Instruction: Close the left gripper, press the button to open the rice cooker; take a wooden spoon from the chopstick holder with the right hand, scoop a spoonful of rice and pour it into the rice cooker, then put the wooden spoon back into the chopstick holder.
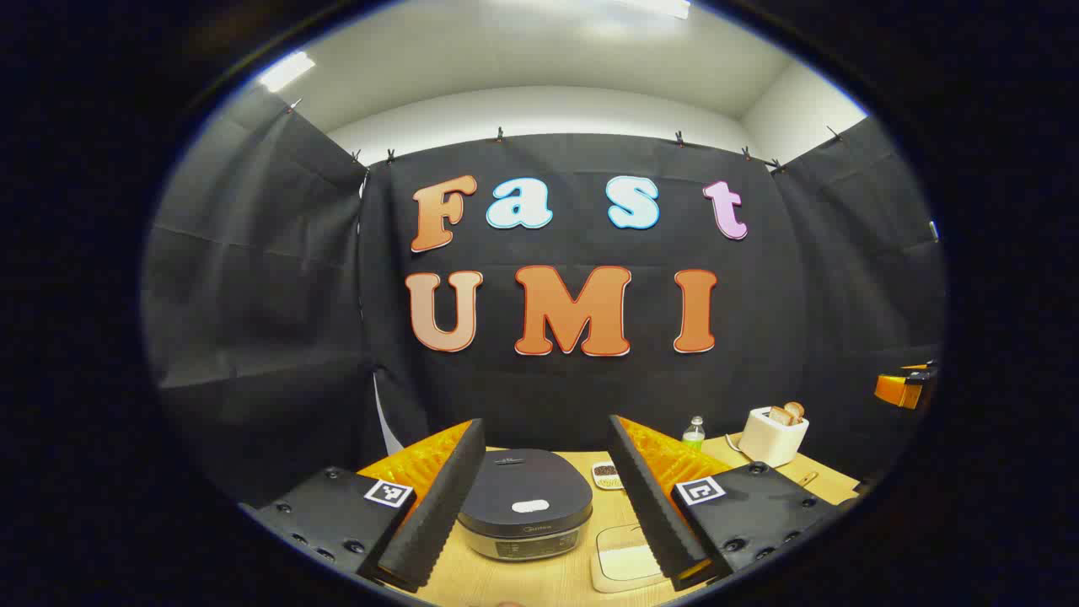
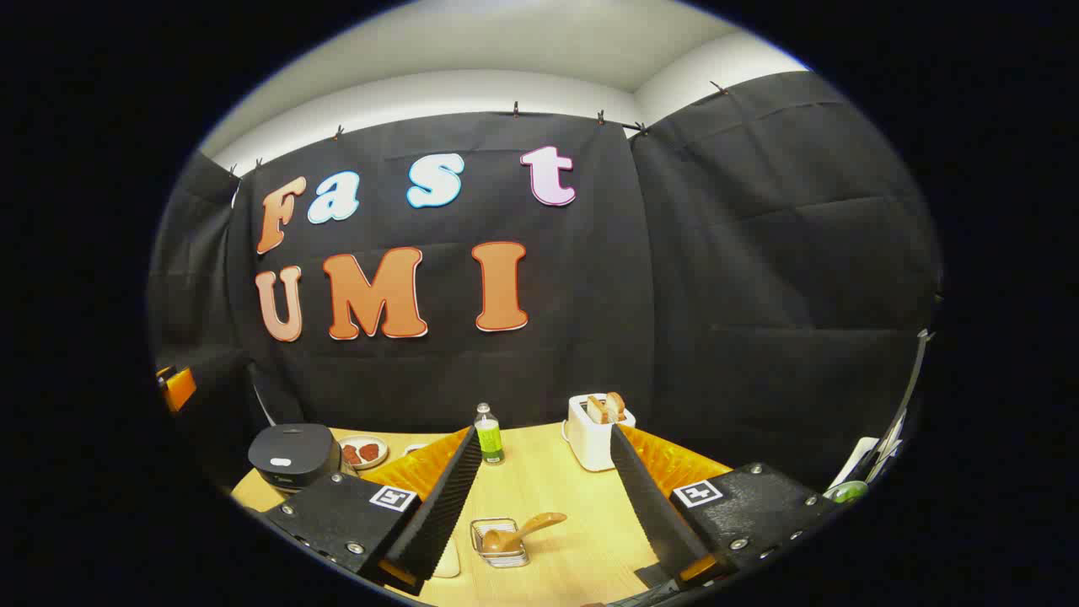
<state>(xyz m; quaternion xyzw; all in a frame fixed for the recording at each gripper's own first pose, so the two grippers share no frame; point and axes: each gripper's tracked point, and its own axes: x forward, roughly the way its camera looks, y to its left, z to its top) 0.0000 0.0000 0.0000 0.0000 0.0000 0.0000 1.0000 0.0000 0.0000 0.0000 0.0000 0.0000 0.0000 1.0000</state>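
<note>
In the left gripper view the dark rice cooker [image 1: 523,506] sits on the wooden table with its lid down and a white button [image 1: 530,506] on top. My left gripper [image 1: 545,430] hangs open just in front of it, one finger to each side. A white tray of rice [image 1: 624,556] lies to the cooker's right. In the right gripper view a wooden spoon [image 2: 523,531] rests tilted in the wire chopstick holder [image 2: 499,539]. That holder stands between the fingers of my open right gripper [image 2: 546,434]. The rice cooker [image 2: 293,455] stands far left.
A white toaster [image 2: 597,430] with bread and a green-labelled bottle [image 2: 488,434] stand at the back of the table [image 2: 548,480]. A small plate [image 2: 364,451] with red pieces sits beside the cooker. A small dish [image 1: 607,475] lies behind the rice tray.
</note>
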